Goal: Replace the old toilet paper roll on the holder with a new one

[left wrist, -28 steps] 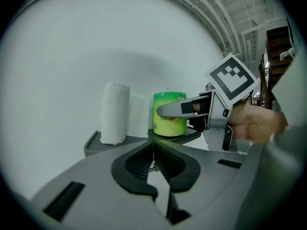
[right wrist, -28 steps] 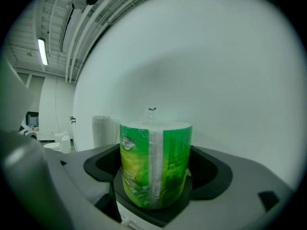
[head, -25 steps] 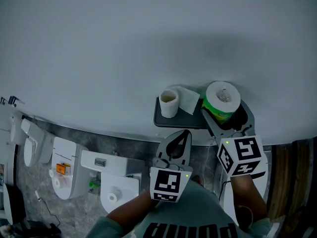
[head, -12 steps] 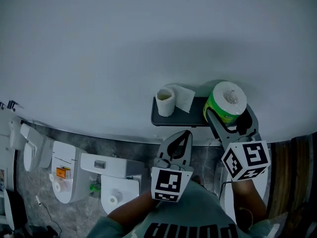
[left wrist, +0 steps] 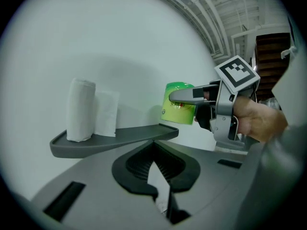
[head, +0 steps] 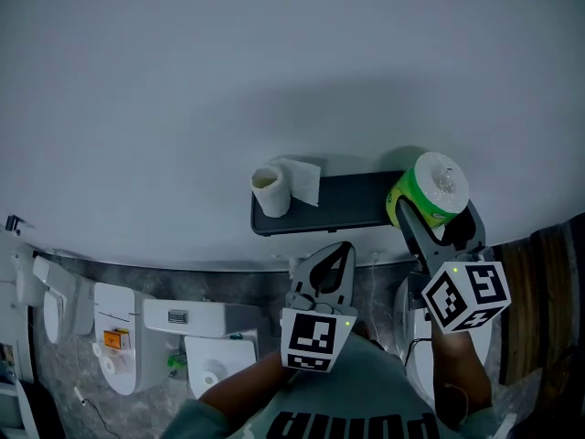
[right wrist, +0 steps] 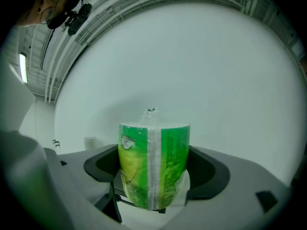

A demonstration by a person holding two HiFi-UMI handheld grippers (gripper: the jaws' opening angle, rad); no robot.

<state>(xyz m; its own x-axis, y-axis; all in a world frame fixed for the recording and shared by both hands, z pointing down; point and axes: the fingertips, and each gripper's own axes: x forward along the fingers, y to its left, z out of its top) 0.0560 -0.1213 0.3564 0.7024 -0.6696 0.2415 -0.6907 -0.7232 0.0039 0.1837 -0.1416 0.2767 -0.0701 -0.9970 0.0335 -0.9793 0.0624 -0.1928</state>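
**Head view:** dim, with a cool blue-grey cast. A broad, soft-edged shadow spreads over the wall (head: 274, 80) around the shelf (head: 356, 210).

**Gripper views:** brighter and evenly lit, each framed by a black circular vignette. The ceiling ribs (left wrist: 225, 13) bow strongly towards the rim, and the nearest foreground is soft. The film on the wrapped roll (right wrist: 153, 164) carries a faint sheen. A lamp strip (right wrist: 22, 63) glows at the left edge.
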